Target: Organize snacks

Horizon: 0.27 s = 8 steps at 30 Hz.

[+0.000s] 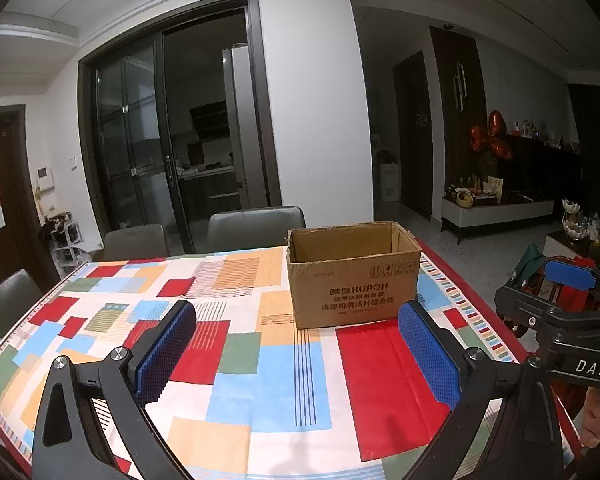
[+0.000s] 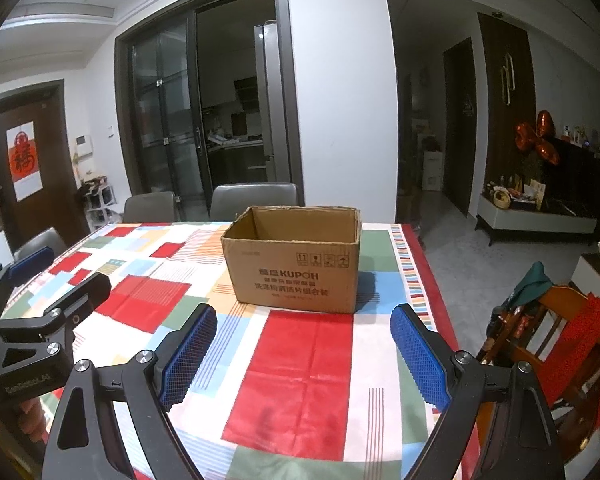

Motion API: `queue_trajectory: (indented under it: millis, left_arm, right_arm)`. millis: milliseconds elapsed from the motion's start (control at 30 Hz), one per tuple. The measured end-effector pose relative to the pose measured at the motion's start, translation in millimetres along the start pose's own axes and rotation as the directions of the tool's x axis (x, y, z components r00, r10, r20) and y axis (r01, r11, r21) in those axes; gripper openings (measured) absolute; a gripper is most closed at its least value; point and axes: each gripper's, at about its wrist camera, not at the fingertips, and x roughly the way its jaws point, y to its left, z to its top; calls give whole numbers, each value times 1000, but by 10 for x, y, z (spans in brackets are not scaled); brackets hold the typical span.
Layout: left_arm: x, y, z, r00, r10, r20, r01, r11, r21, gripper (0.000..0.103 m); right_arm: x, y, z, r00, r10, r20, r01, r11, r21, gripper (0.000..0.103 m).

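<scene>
Left wrist view: a cardboard box (image 1: 354, 276), top open, stands on the patchwork tablecloth (image 1: 236, 360) near the table's far right corner. Nothing inside it is visible from here. The left gripper (image 1: 298, 354) hangs over the near edge, jaws wide apart and empty. The right gripper (image 2: 304, 356) beside it is likewise spread, holding nothing.
</scene>
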Motion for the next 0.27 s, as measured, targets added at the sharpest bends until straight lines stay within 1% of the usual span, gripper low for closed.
queue_trajectory:
  millis: [267]
  left_arm:
    - [-61, 20, 15, 1000, -7, 1, 7, 1000, -11, 103]
  right_arm:
    - [-9, 11, -13, 1000, 0, -3, 0, 1000, -4, 89]
